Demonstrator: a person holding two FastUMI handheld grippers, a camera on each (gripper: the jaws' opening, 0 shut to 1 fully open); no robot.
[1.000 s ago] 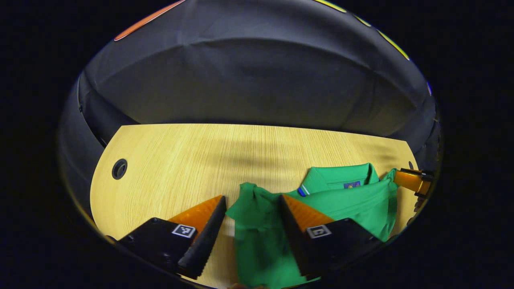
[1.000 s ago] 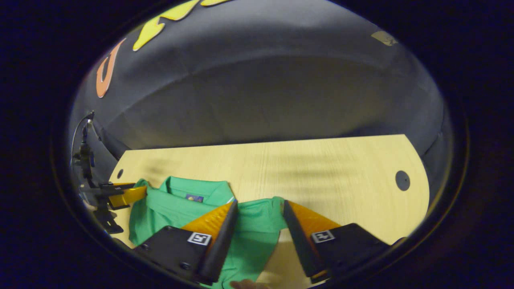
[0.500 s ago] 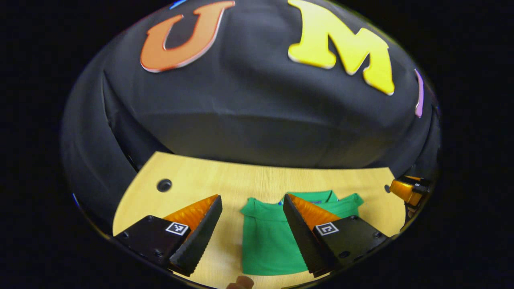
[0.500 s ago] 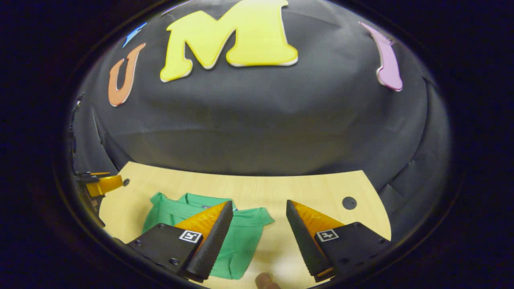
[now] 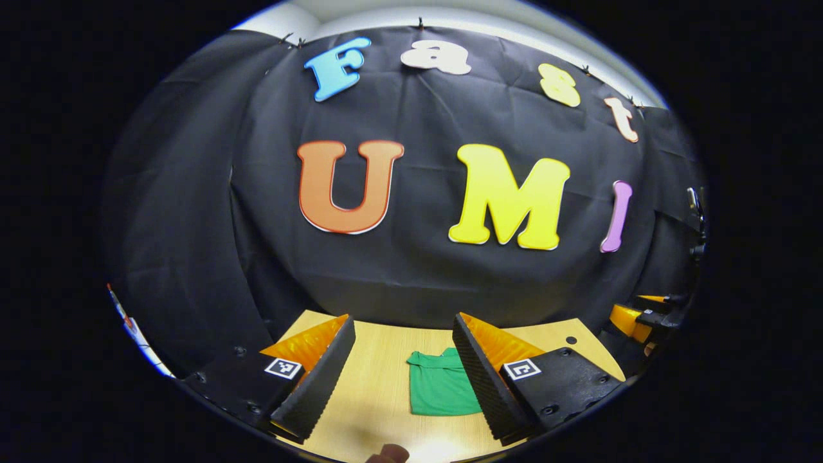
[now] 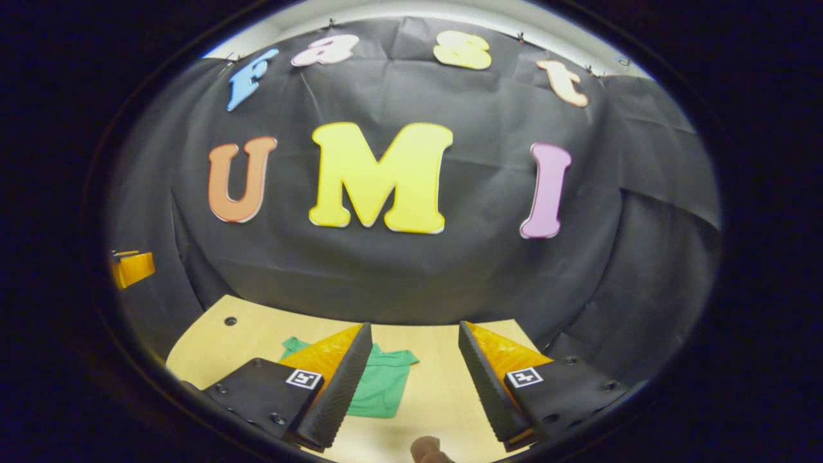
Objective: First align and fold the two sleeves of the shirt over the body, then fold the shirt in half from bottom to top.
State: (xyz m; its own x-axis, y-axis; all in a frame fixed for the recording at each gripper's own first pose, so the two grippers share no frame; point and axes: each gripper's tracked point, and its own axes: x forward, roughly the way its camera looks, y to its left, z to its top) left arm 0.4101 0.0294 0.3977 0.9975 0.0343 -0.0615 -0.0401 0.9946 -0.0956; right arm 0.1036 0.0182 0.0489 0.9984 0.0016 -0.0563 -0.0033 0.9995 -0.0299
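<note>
A green shirt point(image 5: 442, 390) lies folded into a small rectangle on the light wooden table point(image 5: 379, 379), far below my left gripper point(image 5: 402, 363), which is open and holds nothing. In the right gripper view the same shirt point(image 6: 382, 388) lies flat, partly hidden behind the left finger of my right gripper point(image 6: 411, 370), also open and high above the table. The right gripper point(image 5: 633, 318) shows at the right edge of the left gripper view, and the left gripper point(image 6: 132, 268) at the left edge of the right gripper view.
The table has round cable holes near its back corners point(image 6: 229, 320) point(image 5: 571, 339). A fingertip point(image 6: 427, 448) shows at the bottom of the right gripper view, and another fingertip point(image 5: 388, 454) in the left gripper view. The black cloth wall rises right behind the table.
Both grippers have risen and pulled back from the shirt, staying open. The shirt now looks much smaller and lies folded on the table.
</note>
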